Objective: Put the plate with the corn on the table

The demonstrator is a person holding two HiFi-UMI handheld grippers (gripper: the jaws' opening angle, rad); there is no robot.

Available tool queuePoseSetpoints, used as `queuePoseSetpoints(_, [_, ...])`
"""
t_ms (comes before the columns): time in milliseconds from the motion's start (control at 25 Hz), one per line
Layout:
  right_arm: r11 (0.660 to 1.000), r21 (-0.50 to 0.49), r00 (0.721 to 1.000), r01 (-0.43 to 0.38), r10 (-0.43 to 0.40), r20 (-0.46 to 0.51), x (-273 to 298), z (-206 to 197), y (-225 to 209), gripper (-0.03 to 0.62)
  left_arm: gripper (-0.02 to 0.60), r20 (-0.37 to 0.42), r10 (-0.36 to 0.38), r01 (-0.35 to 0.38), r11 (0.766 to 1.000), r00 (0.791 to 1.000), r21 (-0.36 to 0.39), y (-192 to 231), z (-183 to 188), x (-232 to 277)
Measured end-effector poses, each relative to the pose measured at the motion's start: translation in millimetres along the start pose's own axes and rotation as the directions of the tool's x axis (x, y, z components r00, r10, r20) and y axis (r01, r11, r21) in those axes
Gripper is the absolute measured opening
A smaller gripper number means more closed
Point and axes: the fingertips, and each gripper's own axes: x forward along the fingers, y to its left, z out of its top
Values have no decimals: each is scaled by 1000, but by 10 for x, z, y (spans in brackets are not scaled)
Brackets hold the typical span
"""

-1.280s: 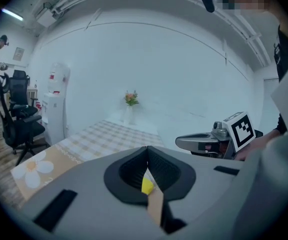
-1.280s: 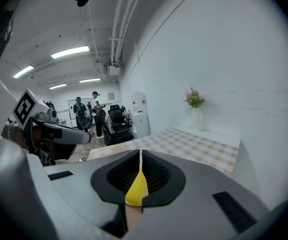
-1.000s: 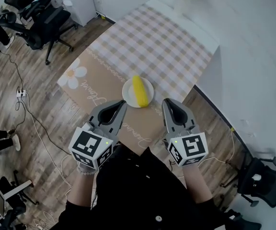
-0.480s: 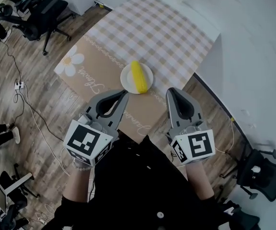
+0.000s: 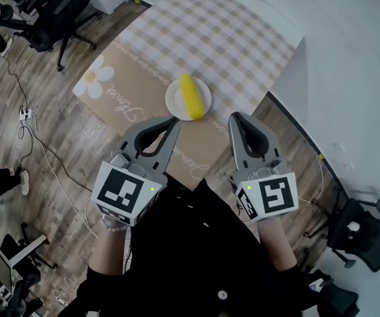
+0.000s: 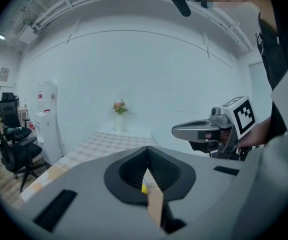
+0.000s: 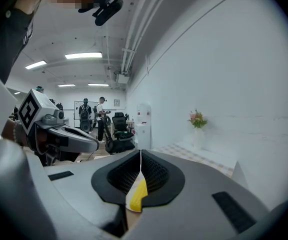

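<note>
Plate: the plate sits flat on the table, on its brown near end, with the corn lying along it — nothing touches either.
Left claw: my left claw has its jaws pressed together on nothing, tips near the plate's near-left side and apart from it.
Right claw: my right claw is closed and empty too, off the plate's near-right side.
Progress: I judge the placing done, since the plate is down and let go. All that is left is to draw my hands off.
Head view alone: it shows the whole layout, that is, the plate's spot on the table and both claws flanking it.
Claw views alone: each shows its jaws meeting in a thin line, with a yellow sliver of corn through the hollow behind the tips. They also show the flowers at the table's far end — out of the head view.
</note>
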Motion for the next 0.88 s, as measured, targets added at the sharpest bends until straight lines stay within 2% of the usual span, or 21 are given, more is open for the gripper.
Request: queuePoseSetpoints(880, [1000, -24, 1000, -20, 20, -10, 44, -10, 93, 43, 14, 17, 25, -25, 1000, 1000, -18, 73, -15, -20])
